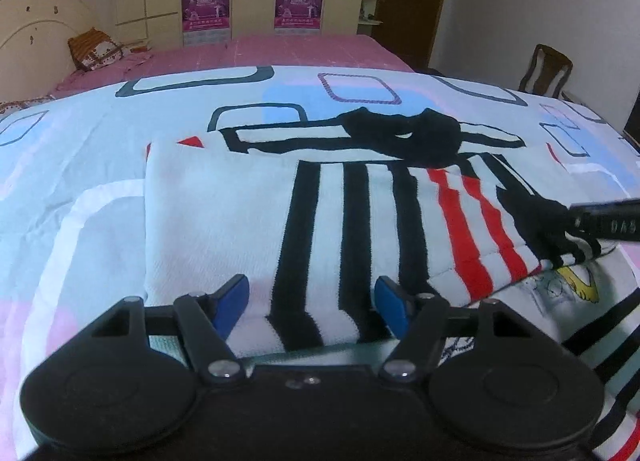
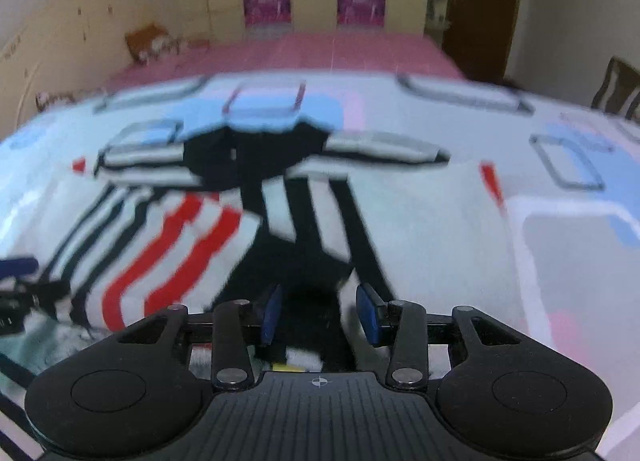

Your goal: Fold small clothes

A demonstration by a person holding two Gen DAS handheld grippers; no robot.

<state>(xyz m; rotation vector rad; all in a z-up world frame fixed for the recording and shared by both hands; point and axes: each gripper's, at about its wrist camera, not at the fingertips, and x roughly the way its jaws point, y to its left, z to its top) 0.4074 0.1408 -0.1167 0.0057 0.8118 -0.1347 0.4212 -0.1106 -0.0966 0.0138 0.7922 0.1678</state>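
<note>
A small white shirt with black and red stripes and a black collar [image 1: 360,213] lies partly folded on the bed, a sleeve flap turned over its middle. My left gripper [image 1: 310,301] is open, its blue pads either side of the shirt's near hem. In the blurred right wrist view the same shirt [image 2: 240,221] spreads ahead. My right gripper [image 2: 320,313] is open over a black cuff, which lies between the pads. The right gripper's tip shows in the left wrist view [image 1: 600,221] at the black sleeve end.
The shirt rests on a white quilt with blue, pink and grey squares [image 1: 100,181] over a pink bed [image 1: 280,49]. A patterned pillow [image 1: 96,49] lies by the headboard. Wardrobes stand behind and a wooden chair [image 1: 546,69] stands at the right.
</note>
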